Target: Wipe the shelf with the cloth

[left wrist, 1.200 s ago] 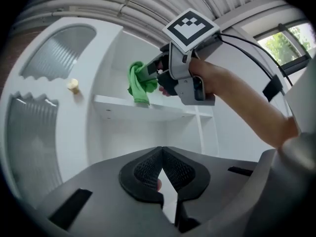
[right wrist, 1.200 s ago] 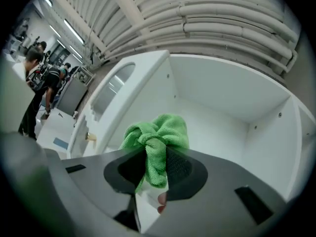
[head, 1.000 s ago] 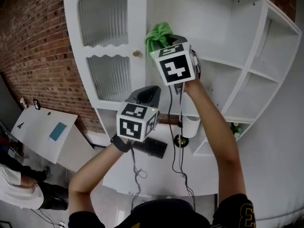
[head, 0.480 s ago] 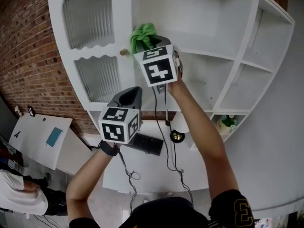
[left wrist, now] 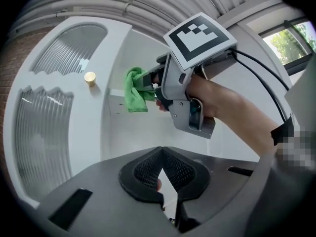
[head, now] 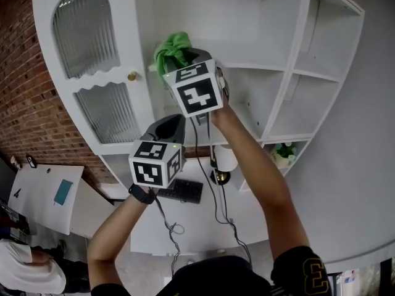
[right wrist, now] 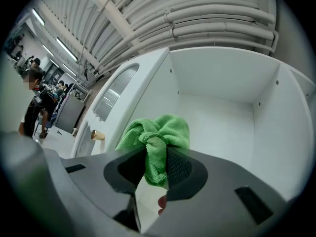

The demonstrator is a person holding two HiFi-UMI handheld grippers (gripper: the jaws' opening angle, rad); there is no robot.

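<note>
A bunched green cloth (head: 172,49) (right wrist: 159,130) is pinched in my right gripper (head: 186,58) (right wrist: 157,155), which is shut on it. The cloth is held up at the left edge of an open compartment of the white shelf unit (head: 265,66), close to the cabinet door's brass knob (head: 131,76). In the left gripper view the cloth (left wrist: 134,90) hangs from the right gripper (left wrist: 148,80) in front of the compartment wall. My left gripper (head: 174,121) (left wrist: 161,152) hovers lower and to the left, shut with nothing between its tips.
A white door with ribbed glass panels (head: 108,110) stands left of the open compartments. Below lie a desk with a black keyboard (head: 182,191), a white cup (head: 226,159) and a small plant (head: 284,152). Cables hang from both grippers. A person (head: 28,276) stands at the lower left.
The head view has swung, so shelf and grippers sit further left in the frame. The right gripper keeps the cloth at the same compartment edge; the left gripper stays below it.
</note>
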